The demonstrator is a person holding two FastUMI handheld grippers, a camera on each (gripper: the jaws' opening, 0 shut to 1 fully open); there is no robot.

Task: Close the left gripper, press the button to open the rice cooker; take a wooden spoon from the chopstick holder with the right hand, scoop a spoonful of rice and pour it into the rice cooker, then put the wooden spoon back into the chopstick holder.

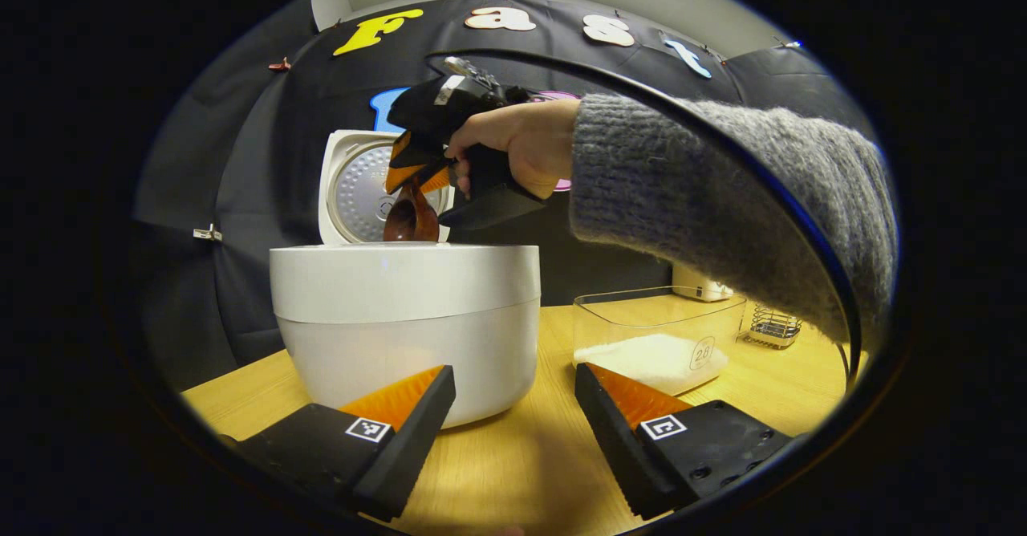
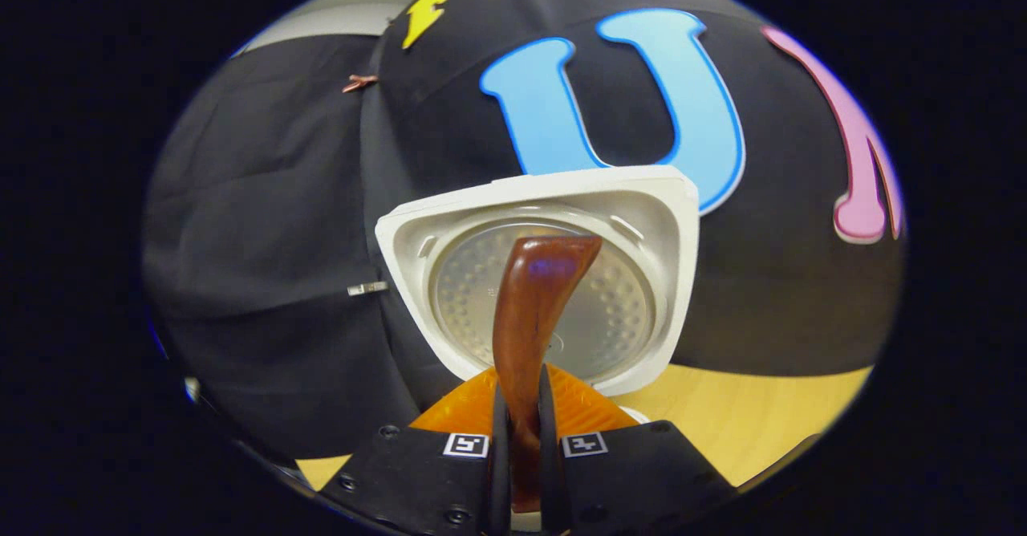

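The white rice cooker [image 1: 401, 311] stands on the wooden table with its lid [image 1: 353, 187] up. Over its open top a hand in a grey sleeve holds my right gripper [image 1: 413, 171], shut on the handle of a brown wooden spoon [image 1: 411, 217]. The spoon's bowl is tipped down just above the pot's rim. In the right gripper view the spoon [image 2: 533, 295] sticks out from my right gripper [image 2: 521, 383] toward the inside of the lid [image 2: 642, 231]. My left gripper [image 1: 513, 375] hangs low in front of the cooker, open and holding nothing.
A clear plastic box [image 1: 658, 311] with white rice [image 1: 650, 355] in its bottom sits right of the cooker. Behind it are a small white appliance [image 1: 702, 283] and a wire chopstick holder [image 1: 773, 327]. The table [image 1: 513, 472] runs bare toward the front.
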